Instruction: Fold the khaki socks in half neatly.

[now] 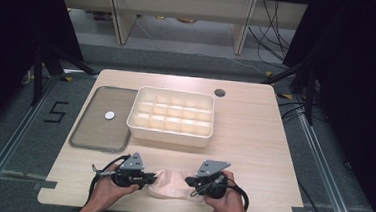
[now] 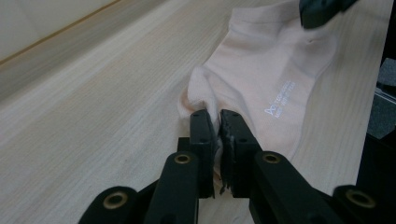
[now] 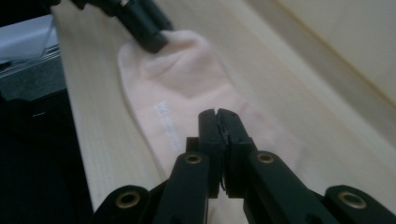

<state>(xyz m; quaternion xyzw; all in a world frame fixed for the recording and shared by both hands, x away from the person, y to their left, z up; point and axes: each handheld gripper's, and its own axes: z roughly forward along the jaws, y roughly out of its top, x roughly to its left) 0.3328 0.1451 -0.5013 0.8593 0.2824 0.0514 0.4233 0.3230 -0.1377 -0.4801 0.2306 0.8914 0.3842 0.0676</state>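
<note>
A pale pink sock (image 1: 170, 186) lies flat on the wooden table near its front edge, between my two grippers. In the left gripper view the sock (image 2: 271, 70) bunches up where my left gripper (image 2: 218, 116) is shut on its edge. In the high view that left gripper (image 1: 146, 180) sits at the sock's left end. My right gripper (image 1: 189, 180) is at the right end. Its jaws stand shut over the sock (image 3: 177, 79) in the right gripper view (image 3: 217, 114), and I see no fabric between them. Printed white lettering (image 2: 280, 98) marks the sock.
A white box with several compartments (image 1: 171, 135) stands mid-table behind the sock. To its left lies a grey tray (image 1: 91, 132) with a small white disc (image 1: 109, 115) on it. A cable hole (image 1: 220, 92) is at the back. The table's front edge is close behind both hands.
</note>
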